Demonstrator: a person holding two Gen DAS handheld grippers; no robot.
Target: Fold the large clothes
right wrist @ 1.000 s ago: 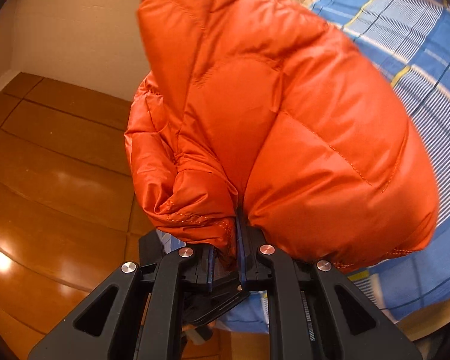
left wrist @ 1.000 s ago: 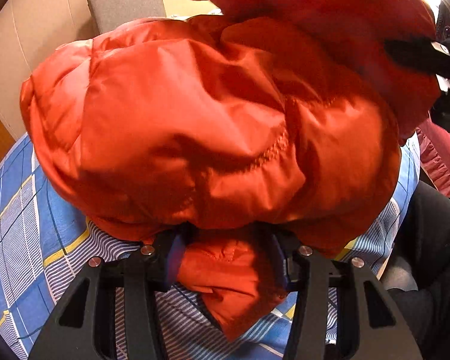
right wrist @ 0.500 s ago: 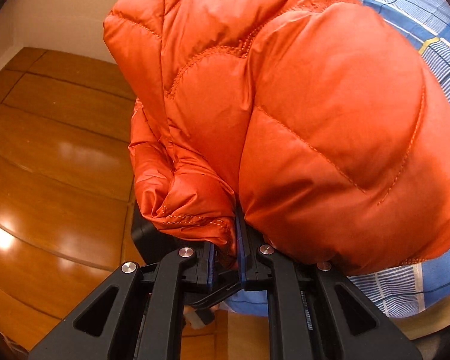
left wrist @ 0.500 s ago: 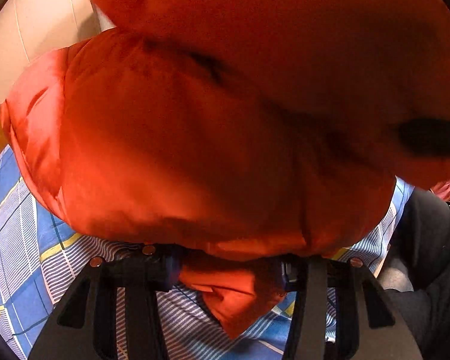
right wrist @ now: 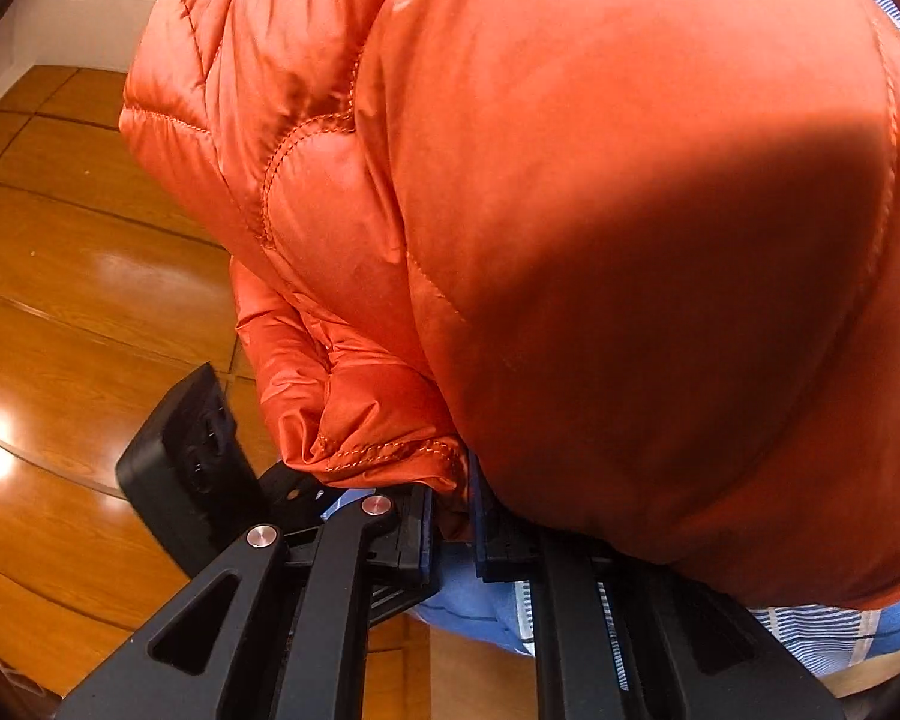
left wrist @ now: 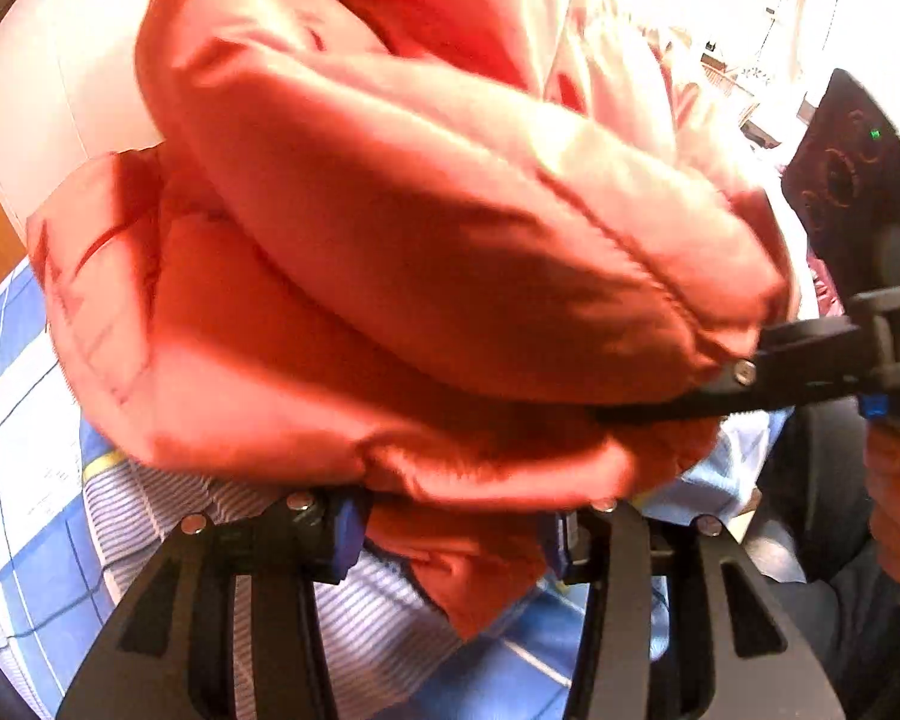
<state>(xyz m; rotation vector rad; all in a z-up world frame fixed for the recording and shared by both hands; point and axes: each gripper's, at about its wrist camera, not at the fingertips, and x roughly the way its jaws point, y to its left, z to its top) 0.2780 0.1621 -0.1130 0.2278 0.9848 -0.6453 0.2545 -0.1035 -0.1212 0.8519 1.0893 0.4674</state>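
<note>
Orange puffer jacket [right wrist: 630, 240] now swung lower over checked bedsheet [left wrist: 24, 420], clamped by right gripper [right wrist: 450, 531] and left gripper [left wrist: 456, 540]; fold underway.

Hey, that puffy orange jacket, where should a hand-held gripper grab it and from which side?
Probably the stitched hem edge of the orange jacket, approached from below the bulge, where the right hand-held gripper pinches it now. The edge is thin and flat; the padded panels are likely too round and slippery to pinch.

text: none legible | labels: none | brands: none | numbers: none | signs: none
</note>
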